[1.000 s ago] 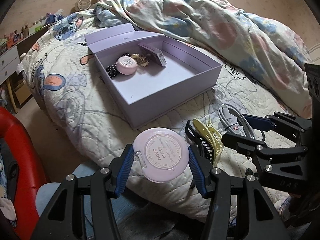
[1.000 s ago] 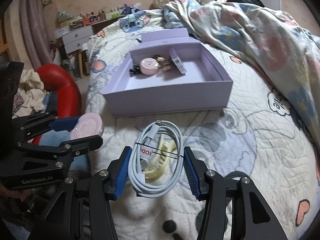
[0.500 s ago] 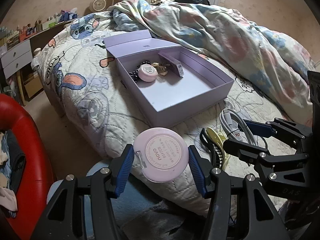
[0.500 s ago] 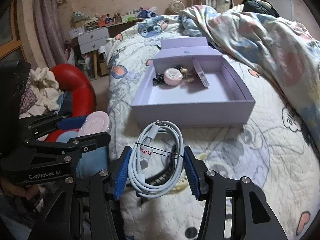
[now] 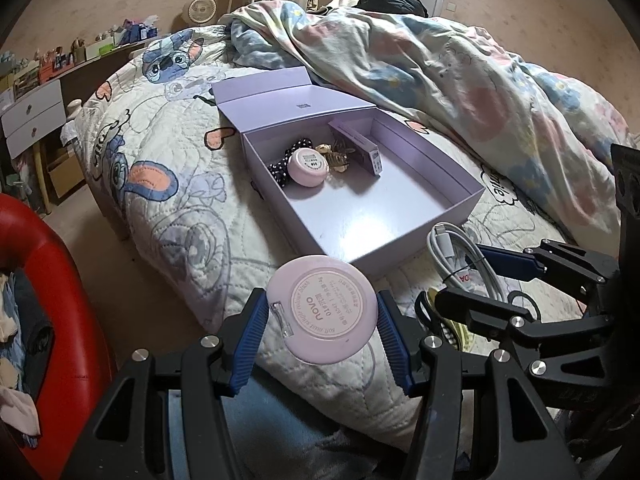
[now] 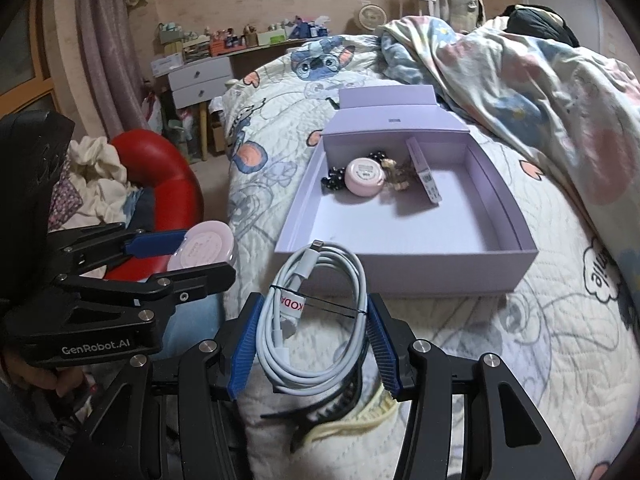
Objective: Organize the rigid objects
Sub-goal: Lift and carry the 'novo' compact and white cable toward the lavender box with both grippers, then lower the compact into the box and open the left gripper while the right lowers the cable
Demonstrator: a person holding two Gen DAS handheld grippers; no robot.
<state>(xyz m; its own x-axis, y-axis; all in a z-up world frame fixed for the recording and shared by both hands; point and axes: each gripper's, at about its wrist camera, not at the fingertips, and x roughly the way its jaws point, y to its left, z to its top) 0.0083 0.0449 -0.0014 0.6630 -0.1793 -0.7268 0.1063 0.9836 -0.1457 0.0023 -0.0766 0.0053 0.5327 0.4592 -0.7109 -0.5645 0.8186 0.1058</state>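
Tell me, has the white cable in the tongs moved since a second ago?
Yes. The white cable, gripped in the right tongs, has lifted off the hair clips on the bed and come nearer the purple box.

- We see the black and pale-yellow plastic hair clips [image 6: 340, 412] only partly, under the coiled white charging cable [image 6: 316, 320].
- The black beaded band [image 5: 282, 168] hides behind the small round pink case [image 5: 310, 167].
- The dresser clutter [image 6: 240, 38] is perhaps bottles; too small to tell.

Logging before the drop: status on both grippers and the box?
Left gripper shut on pink compact. Right gripper shut on coiled cable. Lilac box open, near half bare, path clear.
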